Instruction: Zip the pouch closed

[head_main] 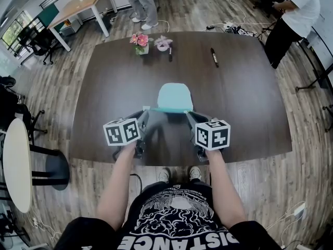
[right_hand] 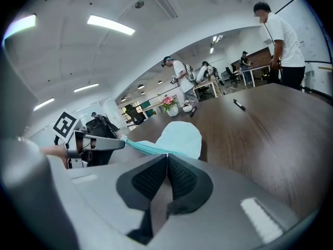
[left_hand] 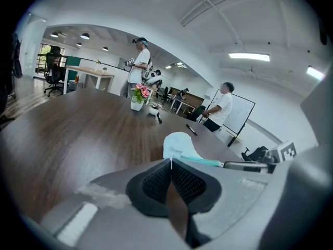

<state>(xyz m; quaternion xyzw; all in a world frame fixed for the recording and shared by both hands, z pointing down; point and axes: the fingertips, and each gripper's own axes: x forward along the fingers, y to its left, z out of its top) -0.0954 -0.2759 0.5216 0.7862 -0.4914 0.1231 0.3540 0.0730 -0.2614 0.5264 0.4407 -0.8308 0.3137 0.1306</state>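
Observation:
A light blue pouch [head_main: 175, 97] lies on the dark wooden table [head_main: 244, 103], its teal zipper edge [head_main: 167, 110] turned toward me and stretched straight between the two grippers. My left gripper [head_main: 145, 112] is shut on the pouch's left end; a thin white tab shows between its pads in the left gripper view [left_hand: 170, 163]. My right gripper [head_main: 188, 114] is shut on the zipper's right end, its pads pressed together [right_hand: 166, 158] just short of the pouch [right_hand: 179, 138]. Each gripper view shows the other gripper, the right [left_hand: 255, 165] and the left [right_hand: 99, 145], holding the opposite end.
A small pot of pink flowers [head_main: 140, 42], a pale roll [head_main: 163, 43] and a black marker [head_main: 214, 57] lie at the table's far side. One person [head_main: 143, 4] stands beyond the table, another [head_main: 294, 14] at its right corner. A white round table [head_main: 15, 165] stands left.

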